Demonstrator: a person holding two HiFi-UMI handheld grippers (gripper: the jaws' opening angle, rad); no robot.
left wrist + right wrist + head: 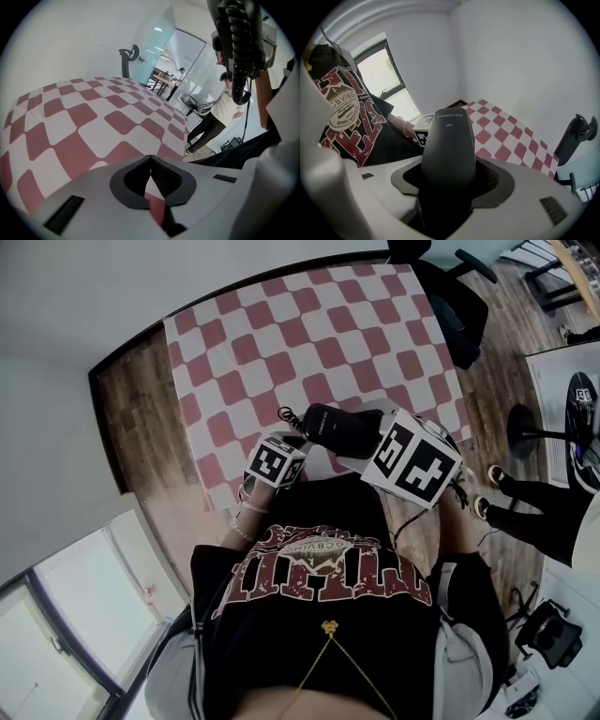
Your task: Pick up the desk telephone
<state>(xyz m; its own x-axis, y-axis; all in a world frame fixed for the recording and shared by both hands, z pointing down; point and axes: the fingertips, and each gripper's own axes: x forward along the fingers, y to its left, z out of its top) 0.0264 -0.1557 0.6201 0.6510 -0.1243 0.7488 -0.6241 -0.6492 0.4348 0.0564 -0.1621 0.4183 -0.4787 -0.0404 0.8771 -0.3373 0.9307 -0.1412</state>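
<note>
Telephone: clamped in right gripper jaws above table. Squeeze firmly, mind coiled cord. Left gripper jaws together, empty.

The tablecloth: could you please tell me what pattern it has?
Red and white checks; the tablecloth shows best in the head view.

Bench w/ red-and-white checked top fills upper middle of head view. Black office chair stands at its far right corner on wood floor (dark skirting where floor meets the white wall). Window at bottom left. Legs in black trousers stand right of bench. Left gripper view: person in white tee beyond bench edge, near glass partition.
</note>
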